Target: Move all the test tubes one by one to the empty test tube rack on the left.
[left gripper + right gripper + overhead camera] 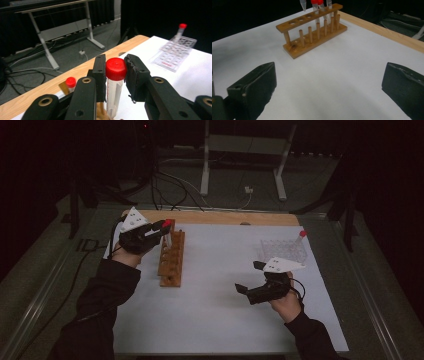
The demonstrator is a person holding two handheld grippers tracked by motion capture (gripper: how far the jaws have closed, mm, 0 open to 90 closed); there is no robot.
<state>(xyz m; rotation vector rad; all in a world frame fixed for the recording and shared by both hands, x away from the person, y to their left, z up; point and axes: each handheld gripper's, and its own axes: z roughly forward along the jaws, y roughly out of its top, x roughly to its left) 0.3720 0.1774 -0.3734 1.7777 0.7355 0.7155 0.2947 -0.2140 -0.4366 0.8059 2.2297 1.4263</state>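
Across the table (pixel 210 218) a white sheet (pixel 225 310) covers nearly the whole top, leaving a strip of bare wood along the far edge. Toward the left edge of that sheet stands the wooden rack (pixel 172 259), its long axis running from the near side to the far side, with pegs along one rail and a row of holes in the top bar. Near the far right corner you have a clear plastic rack (pixel 283 251), and one red-capped tube (pixel 301 239) rises upright from its far right end.

Your left gripper (pixel 159 227) hangs over the far end of the wooden rack, jaws pointing right across the table. It is clamped on a red-capped tube (pixel 115 85), the pads pressing on either side of the red cap. That tube's long axis runs up and down, cap on top, tapered tip pointing down at the rack. Whether the tip has entered a hole, you cannot tell from these views. Just behind it, another red-capped tube (pixel 71 84) sits at the rack's far end.

Your right gripper (pixel 247 277) rests near the right edge, aimed left at the wooden rack, jaws spread wide with nothing between them.
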